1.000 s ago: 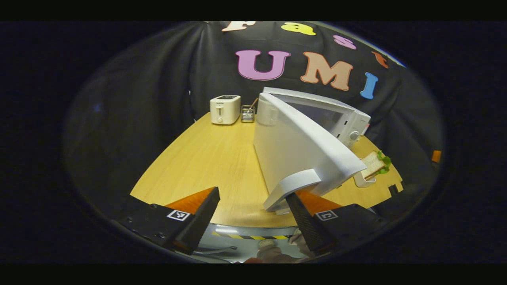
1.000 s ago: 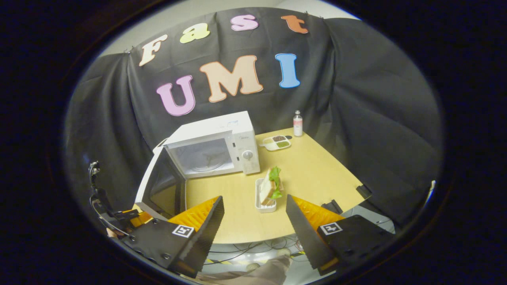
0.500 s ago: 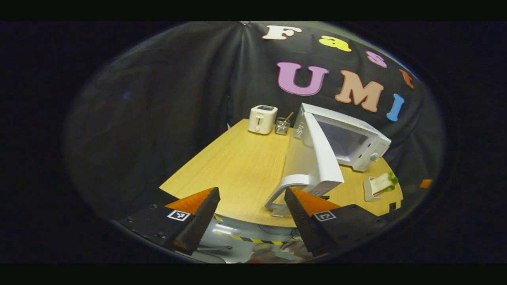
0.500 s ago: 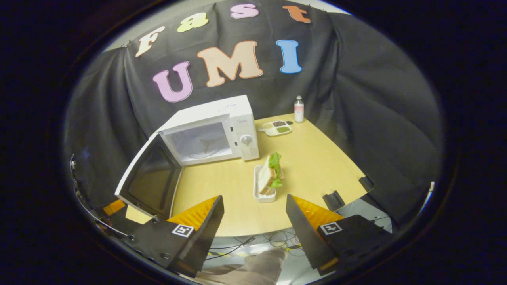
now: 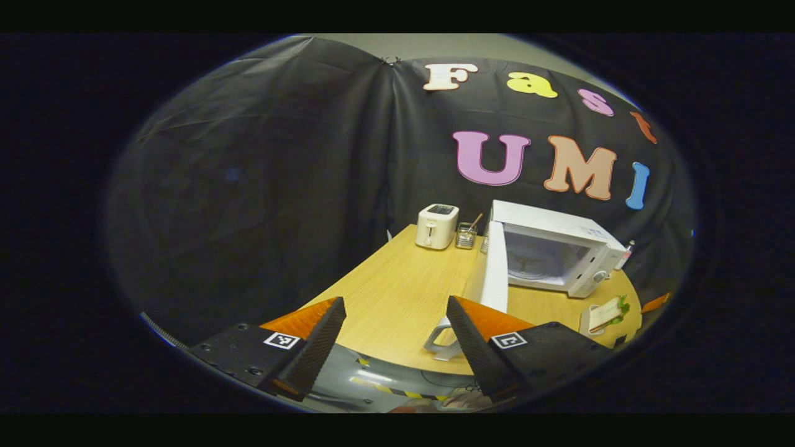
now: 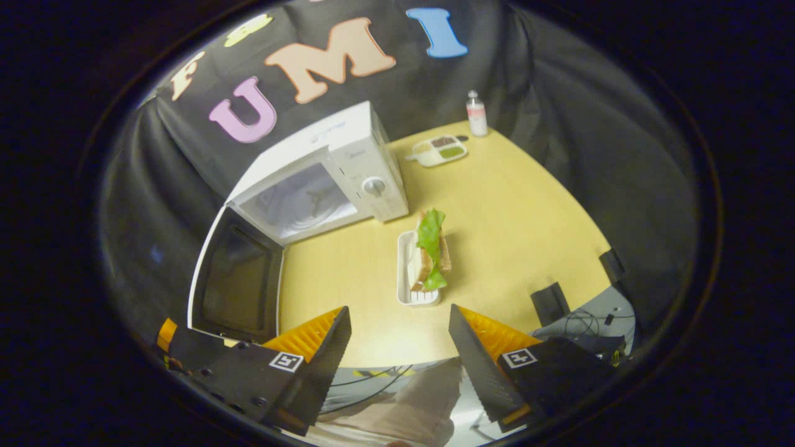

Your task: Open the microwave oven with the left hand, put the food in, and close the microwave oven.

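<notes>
The microwave (image 6: 323, 180) stood at the far left of the worktop (image 6: 515, 217) with its door (image 6: 239, 279) swung wide toward the near edge, so the opening looked done and the loading was the step in hand. The sandwich (image 6: 430, 251) sat upright in its small white tray (image 6: 407, 295), just to the right of the open cavity and near the control knob side. The right gripper (image 6: 397, 347) hovered above the near edge of the worktop, jaws spread wide and holding nothing, lined up roughly on the tray. The left gripper (image 5: 394, 338) hung off the near left corner, jaws likewise wide and empty, with the door handle (image 5: 442, 338) close by its right finger but not, as far as I could judge, gripped.

To do this well, I thought the right gripper should come down over the tray's near end and pinch its wall, not the soft bread, then lift level so the sandwich would not topple. The path should curve left into the cavity, clear of the door's edge. The left gripper would do best to wait by the handle, out of that path.
</notes>
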Action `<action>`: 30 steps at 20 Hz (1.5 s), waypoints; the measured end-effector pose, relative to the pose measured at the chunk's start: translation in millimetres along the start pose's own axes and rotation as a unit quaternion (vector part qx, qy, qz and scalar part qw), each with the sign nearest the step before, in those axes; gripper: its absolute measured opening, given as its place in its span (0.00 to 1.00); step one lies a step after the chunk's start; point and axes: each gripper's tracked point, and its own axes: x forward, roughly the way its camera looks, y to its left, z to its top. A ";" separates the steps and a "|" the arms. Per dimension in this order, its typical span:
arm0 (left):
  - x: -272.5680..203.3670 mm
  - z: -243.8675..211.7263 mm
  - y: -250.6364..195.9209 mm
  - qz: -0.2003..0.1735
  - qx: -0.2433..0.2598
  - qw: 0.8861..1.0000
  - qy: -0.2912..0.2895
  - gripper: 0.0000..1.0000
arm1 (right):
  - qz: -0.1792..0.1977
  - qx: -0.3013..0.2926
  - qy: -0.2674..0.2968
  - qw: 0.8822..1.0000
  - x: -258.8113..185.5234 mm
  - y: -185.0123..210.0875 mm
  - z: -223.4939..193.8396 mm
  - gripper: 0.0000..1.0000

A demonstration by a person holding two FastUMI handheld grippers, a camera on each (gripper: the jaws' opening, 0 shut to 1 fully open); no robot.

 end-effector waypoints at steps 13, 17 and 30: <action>-7.1 41.7 -61.4 0.069 -0.047 0.995 -0.047 0.96 | 0.027 0.014 0.154 0.988 115.8 -29.1 42.3 0.99; -12.8 40.8 -60.8 0.096 -0.051 0.993 -0.049 0.96 | 0.032 0.018 0.183 0.982 135.1 -29.9 38.1 0.98; -23.9 36.4 -65.1 0.112 -0.048 0.992 -0.042 0.96 | 0.071 0.034 0.178 0.981 136.7 -21.4 29.9 0.41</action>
